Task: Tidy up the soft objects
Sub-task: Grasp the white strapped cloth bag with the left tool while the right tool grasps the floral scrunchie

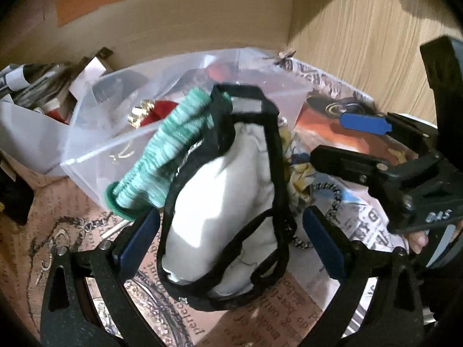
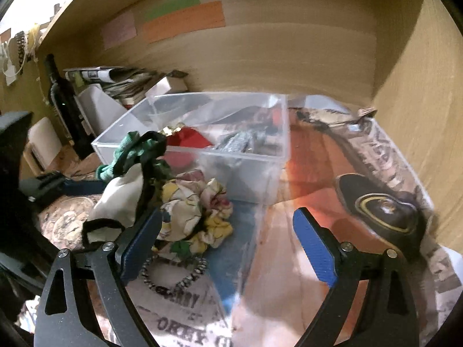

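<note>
A white cloth pouch with black trim point(image 1: 220, 196) lies between the fingers of my left gripper point(image 1: 228, 240), which is open around it. A green knitted sock point(image 1: 165, 150) rests against the pouch's upper left. In the right wrist view the pouch point(image 2: 121, 196) and sock point(image 2: 127, 150) lie left of a crumpled floral cloth point(image 2: 194, 217). My right gripper point(image 2: 228, 245) is open and empty, just right of the floral cloth; it also shows in the left wrist view point(image 1: 344, 141). A clear plastic box point(image 2: 243, 170) stands behind the cloths.
The clear box point(image 1: 95, 156) holds red fabric point(image 2: 188, 141) and dark items. A beaded bracelet point(image 2: 173, 274) lies on the newspaper lining. A dark round object point(image 2: 382, 208) sits at the right by the wooden wall. A dark bottle point(image 2: 66, 107) and stacked papers point(image 2: 115, 78) stand far left.
</note>
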The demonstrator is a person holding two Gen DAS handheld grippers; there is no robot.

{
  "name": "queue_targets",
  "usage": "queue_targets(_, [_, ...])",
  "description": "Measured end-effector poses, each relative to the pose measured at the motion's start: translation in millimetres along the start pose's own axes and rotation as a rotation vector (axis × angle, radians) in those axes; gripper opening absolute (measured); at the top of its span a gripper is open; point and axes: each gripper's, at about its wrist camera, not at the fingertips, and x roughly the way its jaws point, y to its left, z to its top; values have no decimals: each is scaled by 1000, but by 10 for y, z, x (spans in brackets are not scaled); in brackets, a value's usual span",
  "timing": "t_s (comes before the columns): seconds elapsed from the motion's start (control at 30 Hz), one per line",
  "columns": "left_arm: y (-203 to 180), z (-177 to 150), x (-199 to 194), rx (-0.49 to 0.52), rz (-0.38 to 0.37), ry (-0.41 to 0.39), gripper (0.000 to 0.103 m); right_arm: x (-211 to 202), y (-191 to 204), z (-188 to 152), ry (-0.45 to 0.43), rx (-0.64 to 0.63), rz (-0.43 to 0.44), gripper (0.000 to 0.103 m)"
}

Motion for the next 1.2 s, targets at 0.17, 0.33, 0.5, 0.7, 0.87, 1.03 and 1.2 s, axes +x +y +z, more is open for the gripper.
queue_targets(0.17, [81, -65, 37, -16, 15, -4, 91, 189, 68, 7, 57, -20, 52, 78])
queue_targets(0.33, [167, -105, 25, -44, -21, -2, 73, 313, 61, -26, 103, 0, 106, 56])
queue_targets(0.5, [135, -164, -105, -46, -26, -30, 59, 253, 42, -71, 93, 5, 133, 35])
queue_targets(0.7, [39, -145, -202, -16, -38, -46, 40, 139, 18, -79, 40, 13, 106, 18])
queue_targets(0.87, [5, -66, -345, -19, -61, -85, 37, -19, -29, -28, -21, 26, 80, 9])
queue_targets(1.03, [16, 30, -564, -31, -78, -145, 36, -162, -40, 29, -74, 22, 57, 9])
queue_targets(1.2, [60, 141, -758, -53, -88, -207, 36, -306, -63, 118, -129, 23, 50, 9])
